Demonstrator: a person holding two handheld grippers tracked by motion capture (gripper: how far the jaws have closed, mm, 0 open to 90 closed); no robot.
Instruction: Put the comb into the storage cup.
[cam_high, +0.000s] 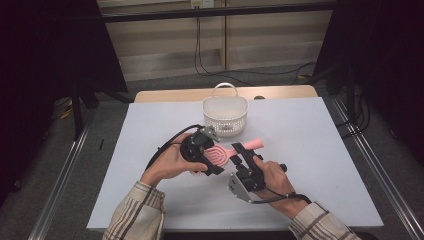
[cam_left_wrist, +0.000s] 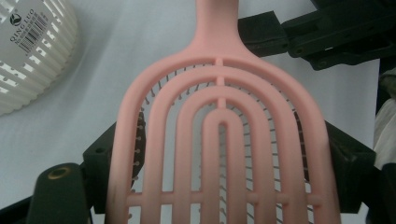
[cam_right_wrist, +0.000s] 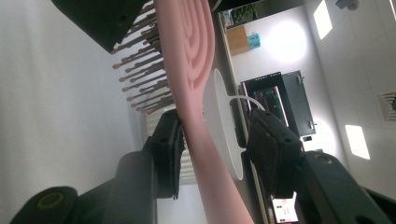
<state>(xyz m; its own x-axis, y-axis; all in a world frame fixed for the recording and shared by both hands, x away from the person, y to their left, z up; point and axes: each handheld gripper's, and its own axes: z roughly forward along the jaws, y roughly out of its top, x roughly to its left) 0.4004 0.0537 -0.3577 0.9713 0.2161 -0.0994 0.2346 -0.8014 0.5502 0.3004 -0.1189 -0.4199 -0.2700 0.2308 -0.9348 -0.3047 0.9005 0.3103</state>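
A pink hairbrush (cam_high: 254, 143) hangs just above the white table, bristles down. My left gripper (cam_high: 216, 157) is shut on its slotted head, and in the left gripper view the head (cam_left_wrist: 219, 74) spans the gap between both jaws. My right gripper (cam_high: 240, 150) is at the handle. In the right gripper view the handle (cam_right_wrist: 205, 154) runs between the jaws: the left pad (cam_right_wrist: 170, 140) touches it and the right pad (cam_right_wrist: 266, 140) stands apart, so this gripper (cam_right_wrist: 217, 140) is open. The bristles (cam_right_wrist: 140, 60) point toward the table.
A white slotted basket (cam_high: 225, 120) with a handle stands just beyond the brush, near the table's far edge; its labelled wall (cam_left_wrist: 32, 56) shows in the left gripper view. The white tabletop (cam_high: 310, 150) spreads to both sides. Dark frame rails flank the table.
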